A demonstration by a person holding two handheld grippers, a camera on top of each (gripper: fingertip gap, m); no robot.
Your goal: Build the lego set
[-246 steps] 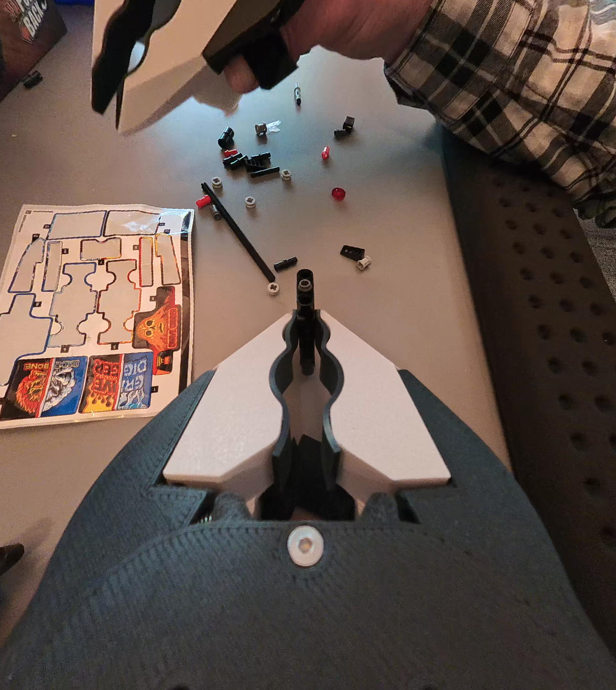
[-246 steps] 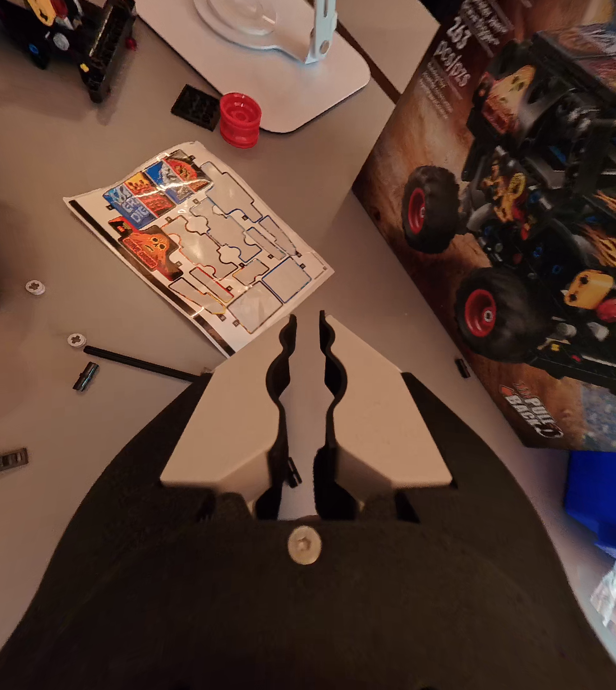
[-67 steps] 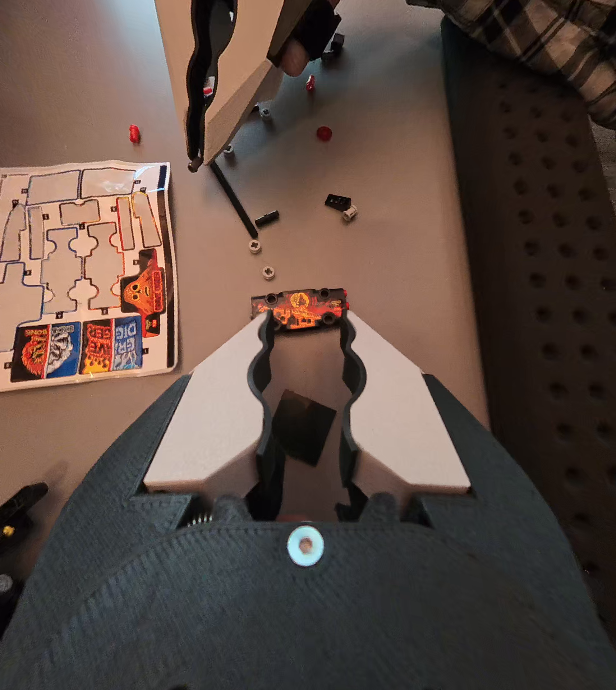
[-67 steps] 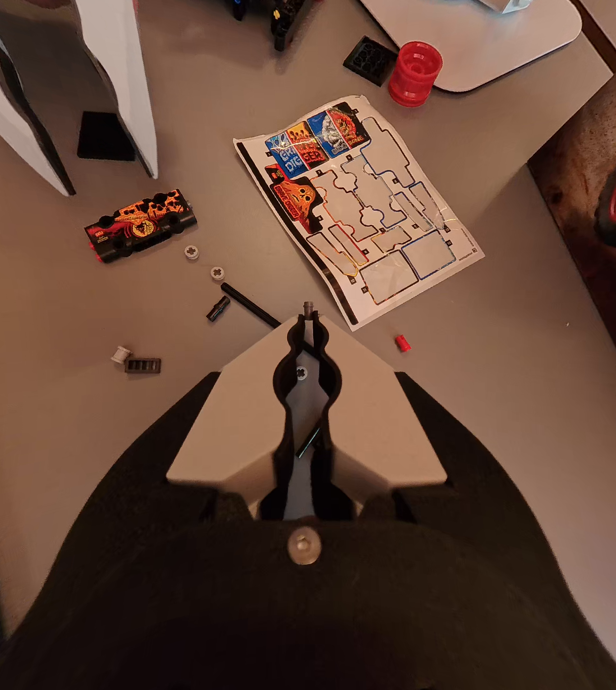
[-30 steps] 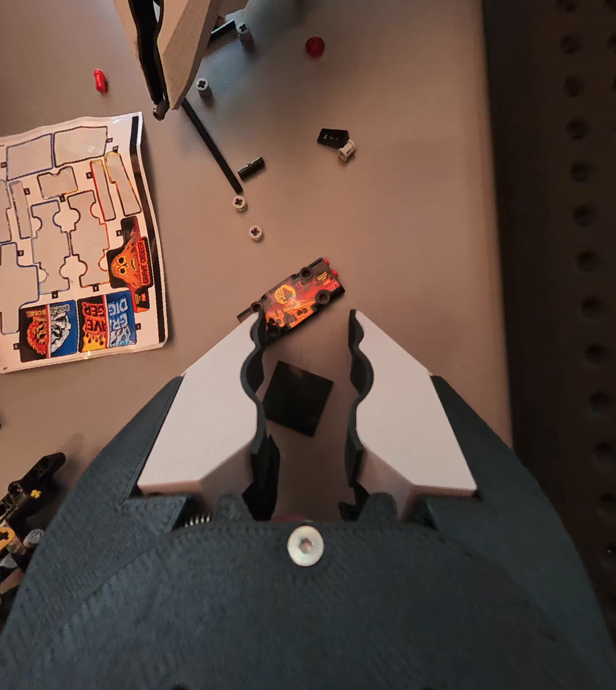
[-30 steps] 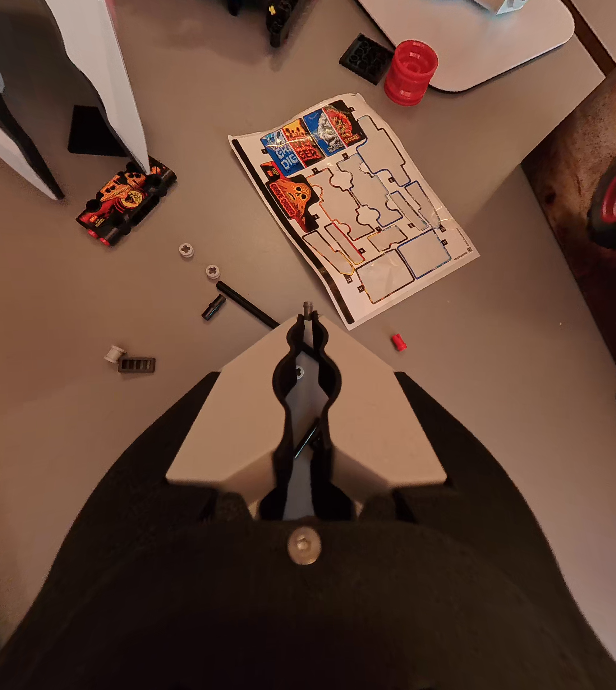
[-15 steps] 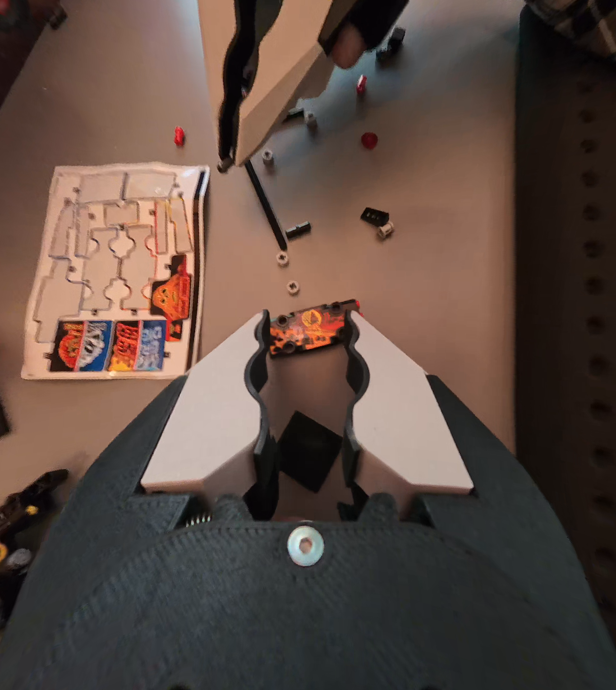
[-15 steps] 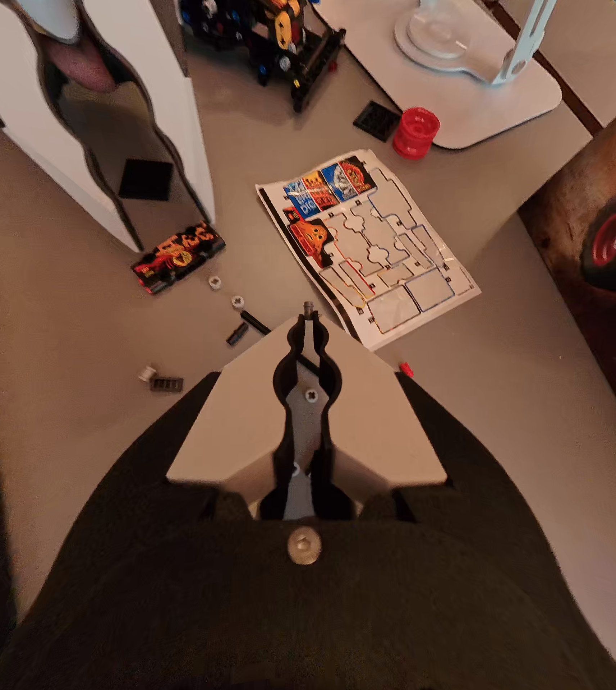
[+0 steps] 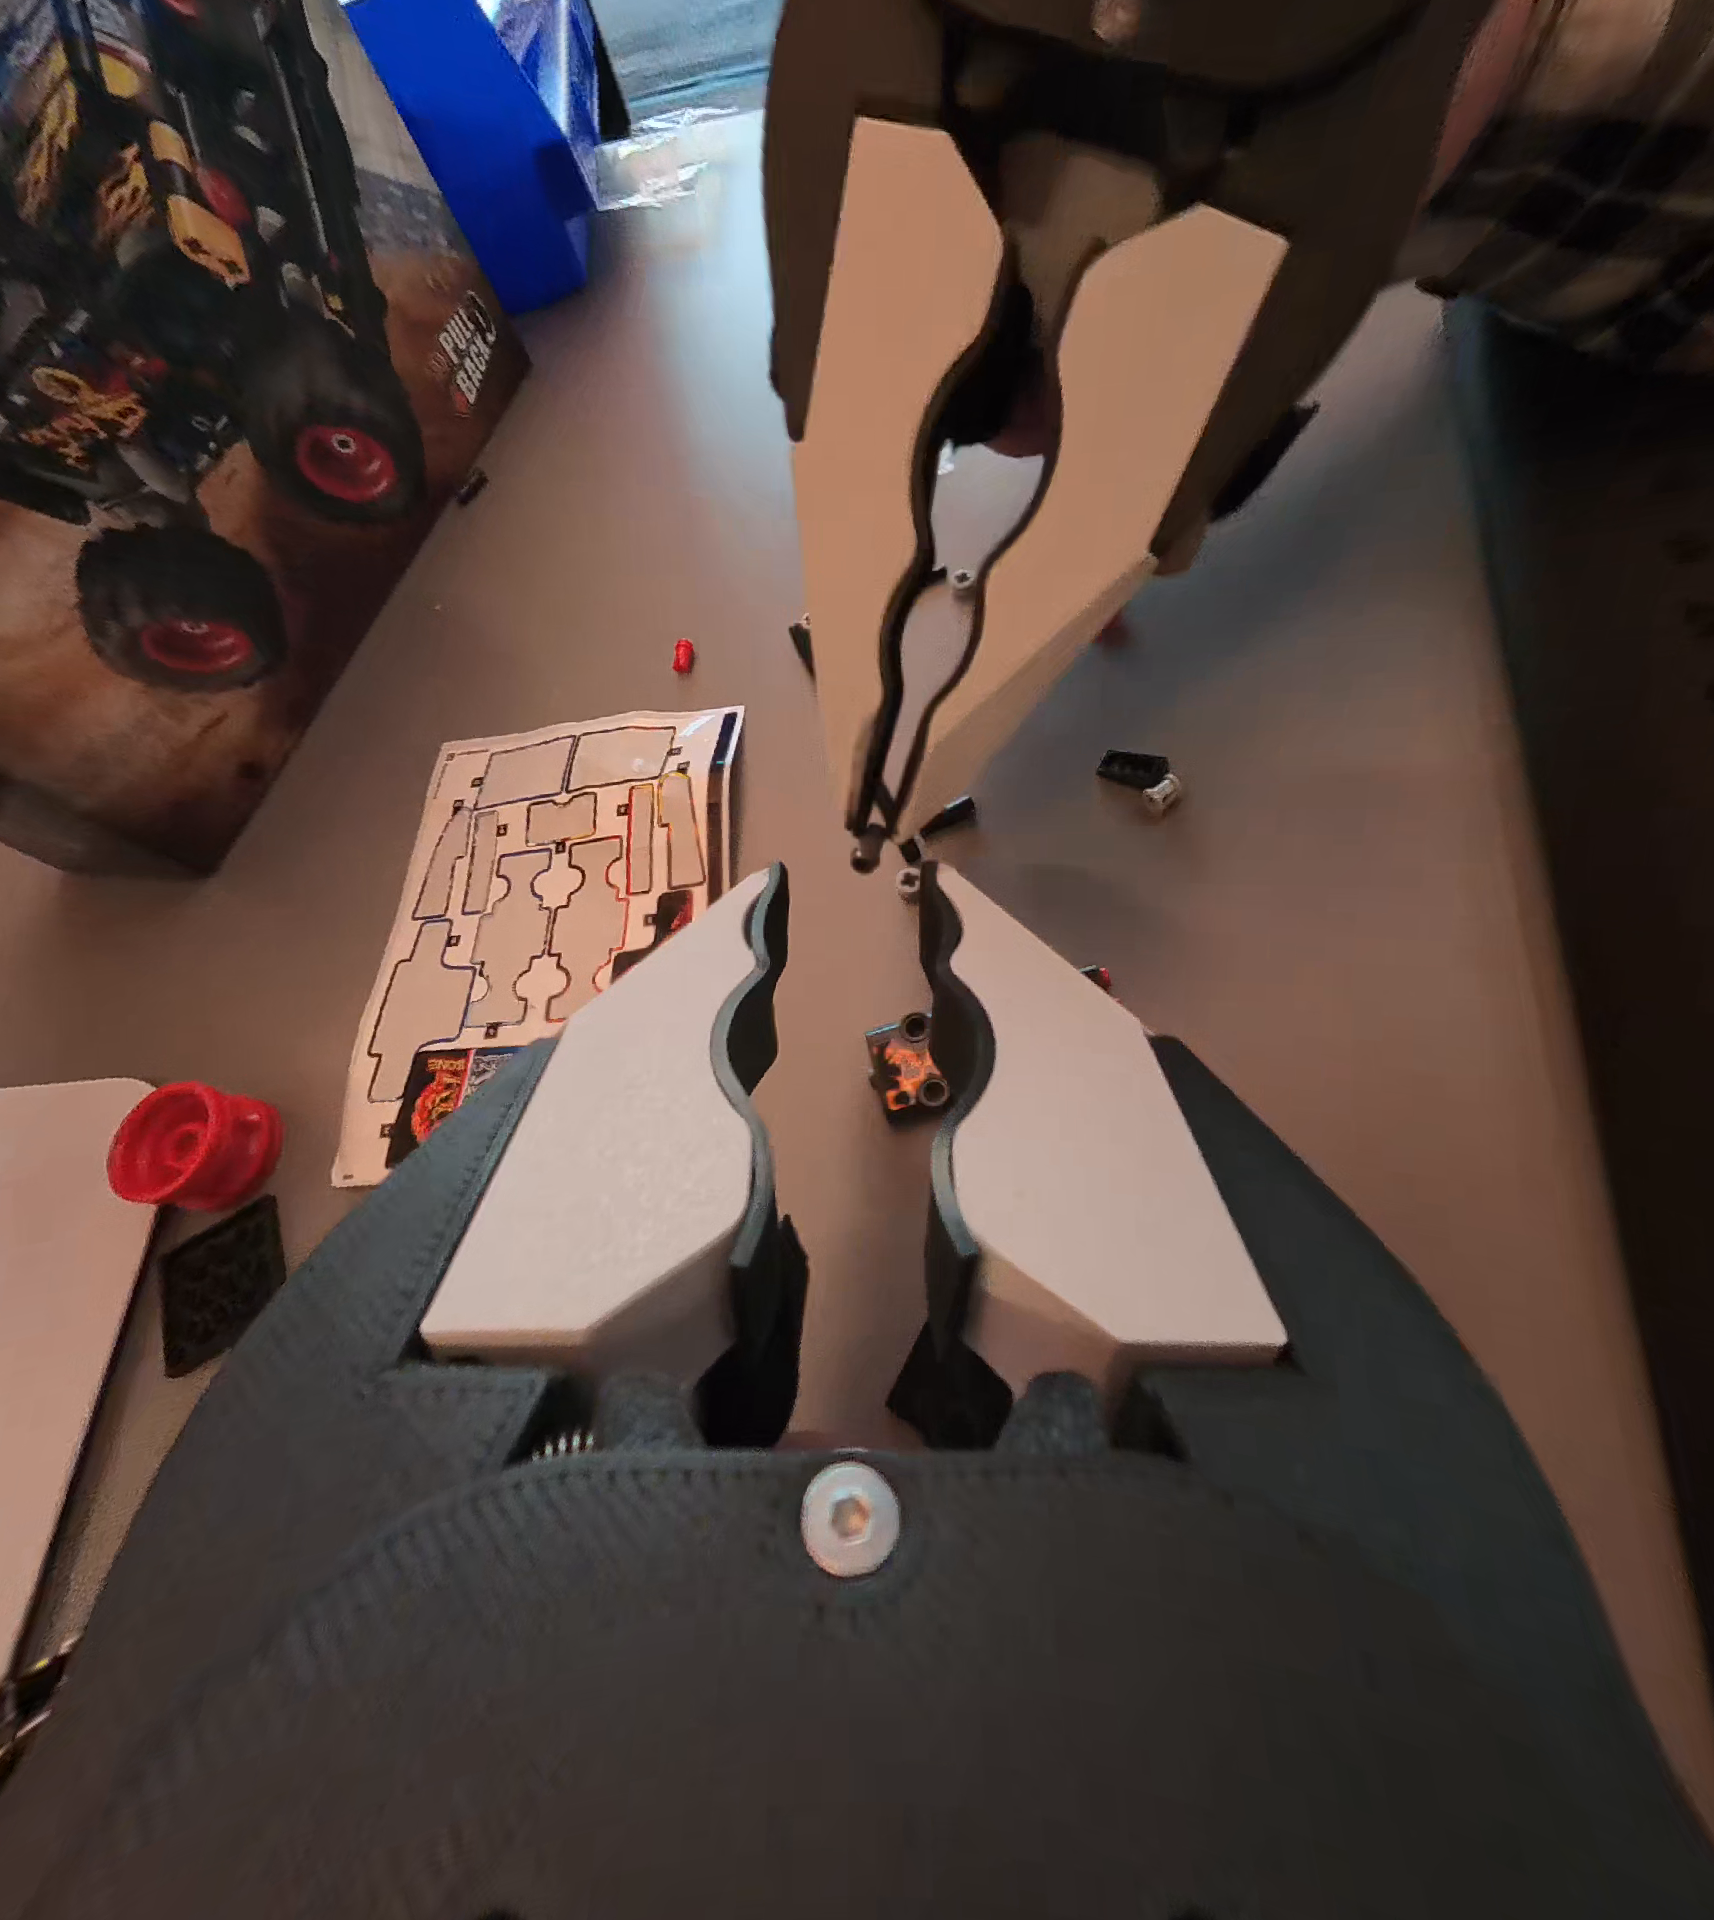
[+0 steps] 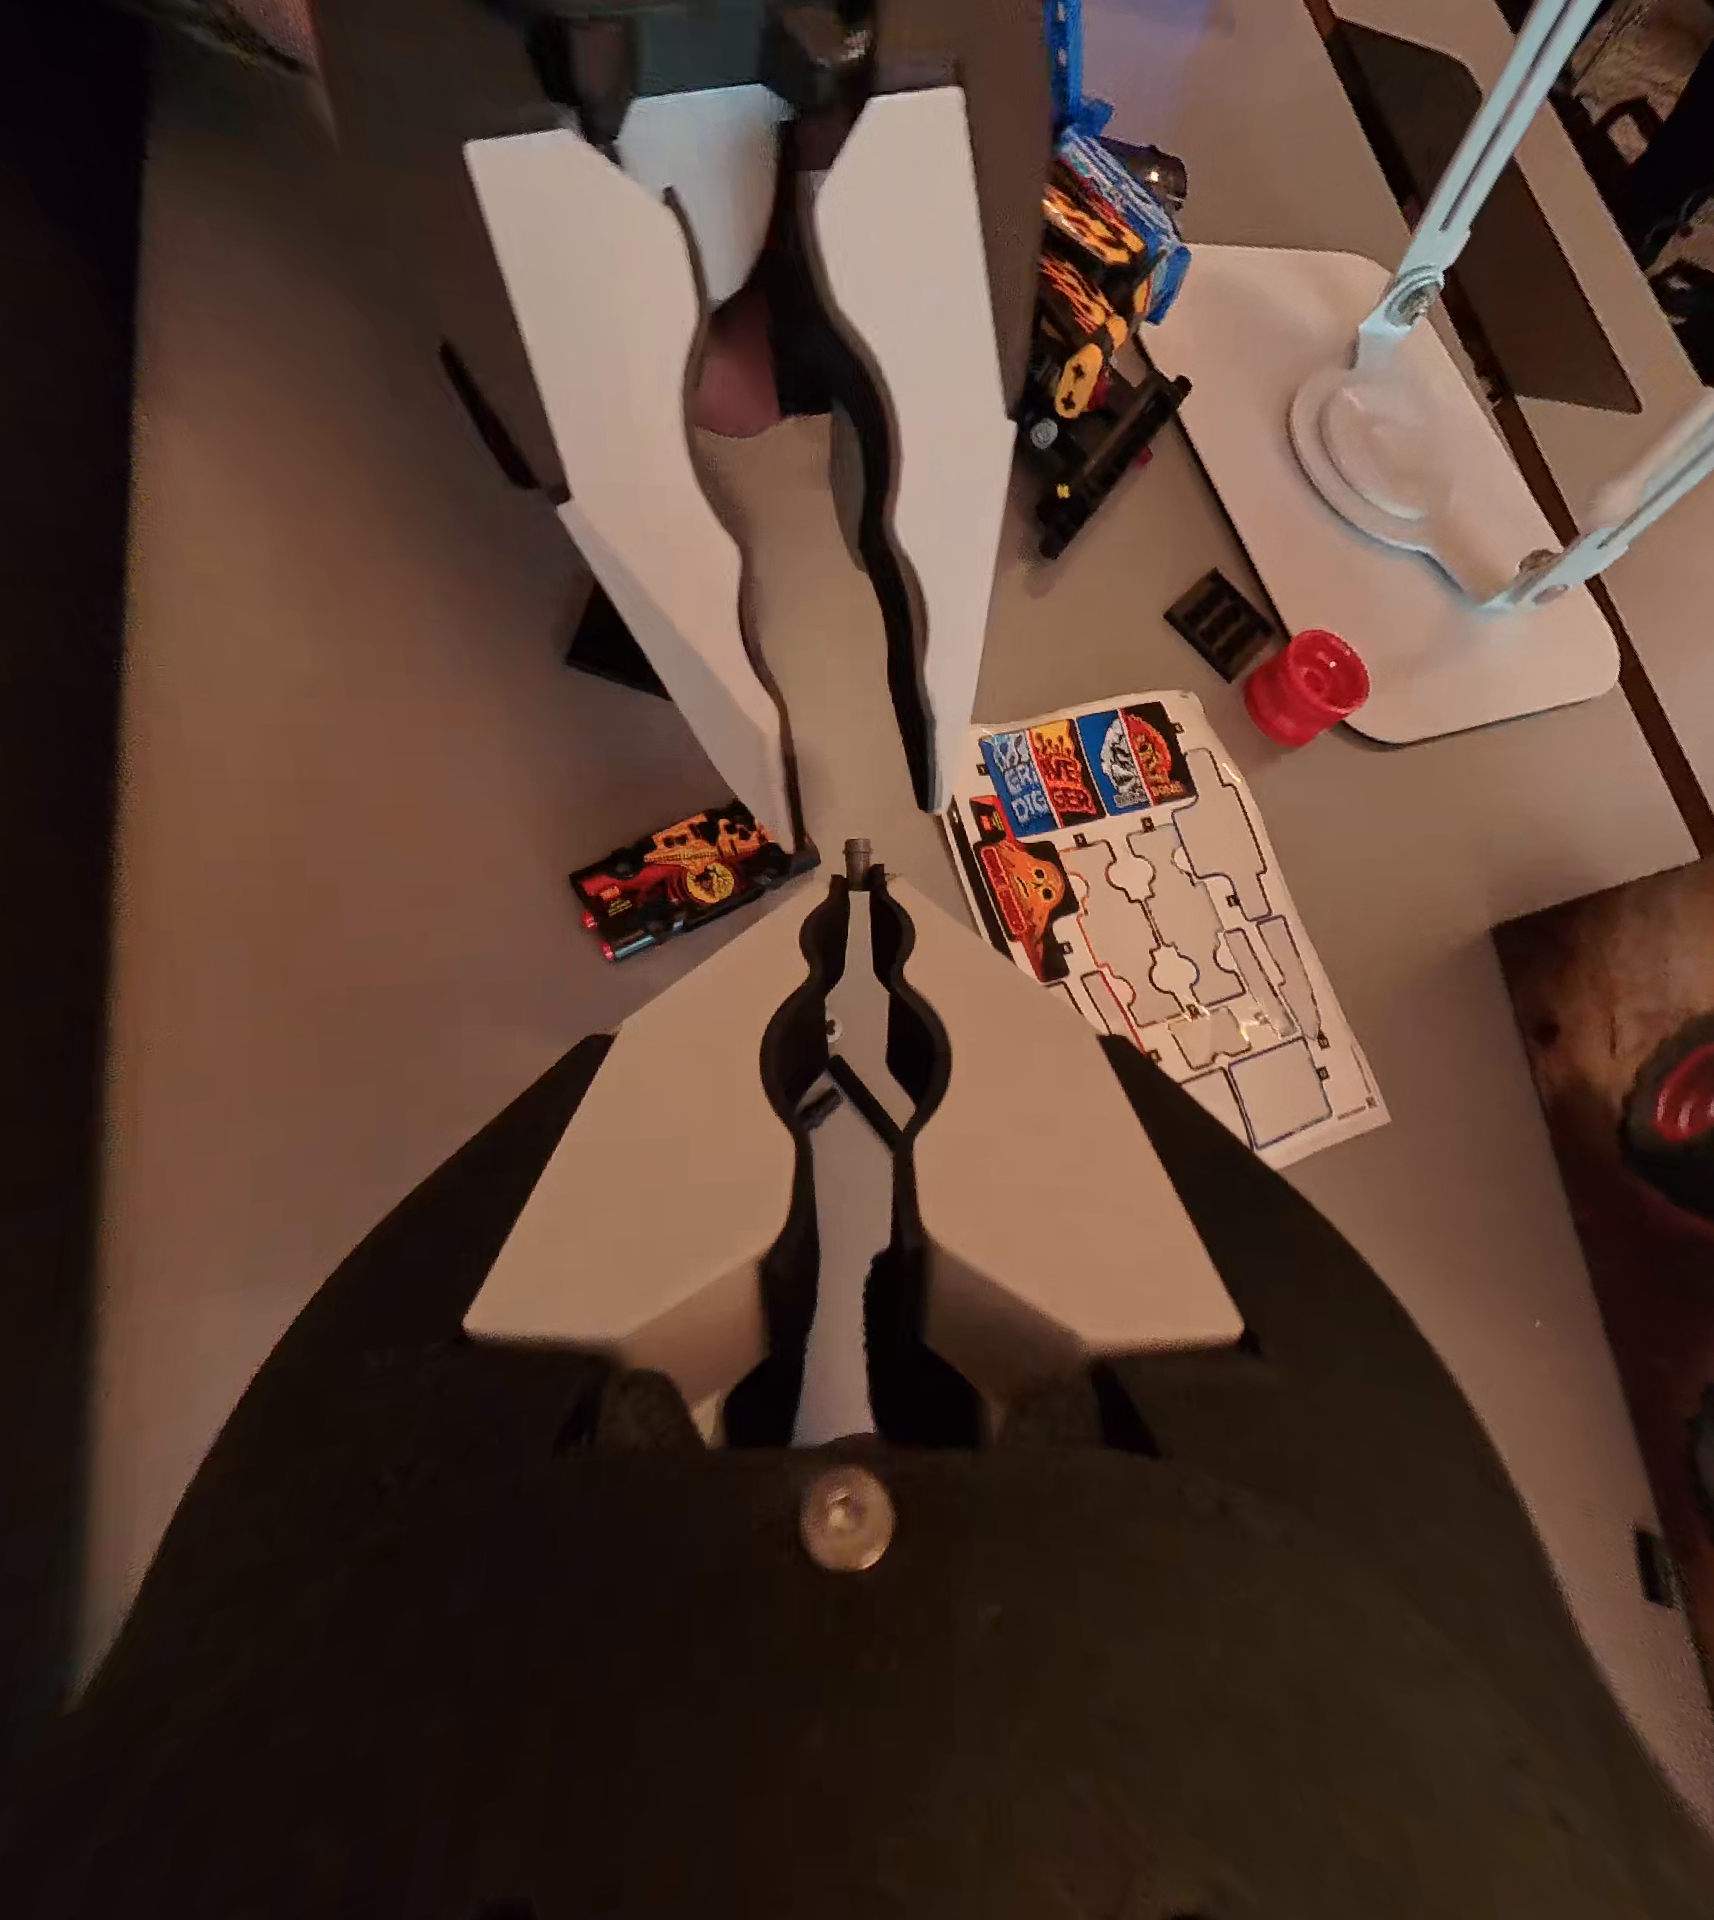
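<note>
My right gripper (image 10: pixel 861 891) is shut on a small grey pin (image 10: pixel 858 860) that sticks out past its tips. It also shows in the left wrist view (image 9: pixel 874 836), pointing down at my left gripper. My left gripper (image 9: pixel 855 883) is open and empty, tip to tip with the right one; it shows from above in the right wrist view (image 10: pixel 858 810). A black brick with flame stickers (image 10: pixel 687 875) lies on the table just left of the tips. In the left wrist view the brick (image 9: pixel 907 1070) is partly hidden by the right finger.
A sticker sheet (image 10: pixel 1144 935) lies right of the tips. A red wheel hub (image 10: pixel 1305 670), a black grille plate (image 10: pixel 1222 623), a white lamp base (image 10: pixel 1518 644) and the part-built truck (image 10: pixel 1092 312) stand behind. The set's box (image 9: pixel 136 416) and loose small parts (image 9: pixel 1139 774) are nearby. The grippers are tip to tip, or close to it. From either gripper's tips it is about 5 cm to the brick (image 9: pixel 907 1070).
My left gripper has lifted off the flame brick, which stays on the table, and its jaws have narrowed. Both grippers have tilted up and now meet tip to tip. The right still holds the pin.
</note>
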